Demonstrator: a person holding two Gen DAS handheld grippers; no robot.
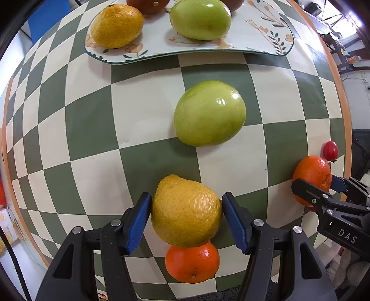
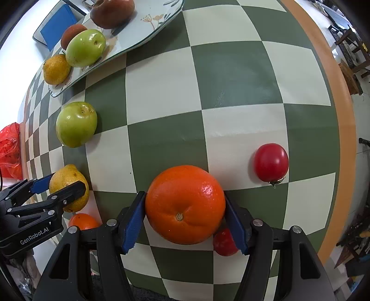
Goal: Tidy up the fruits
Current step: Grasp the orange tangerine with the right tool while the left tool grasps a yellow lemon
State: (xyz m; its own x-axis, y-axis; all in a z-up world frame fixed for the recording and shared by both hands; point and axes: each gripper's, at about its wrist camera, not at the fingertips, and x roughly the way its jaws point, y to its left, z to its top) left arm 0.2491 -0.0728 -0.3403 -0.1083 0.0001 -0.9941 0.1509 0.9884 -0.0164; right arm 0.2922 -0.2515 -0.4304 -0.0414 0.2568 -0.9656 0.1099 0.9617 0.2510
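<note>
Left gripper point(image 1: 186, 216): I see my blue pads pressed on both sides of the lemon point(image 1: 185, 211), near edge of the checkered table point(image 1: 143, 97).
Right gripper point(image 2: 185, 218): clamped on the big orange point(image 2: 185, 205), near right.
Loose fruit: green apple point(image 1: 209, 119) mid-table; small orange point(image 1: 192, 264) just behind the lemon; red tomato point(image 2: 270, 163) right of the big orange.
Plate point(image 1: 254, 34): far side, holding a yellow citrus point(image 1: 115, 26) and another green apple point(image 1: 200, 18).
</note>
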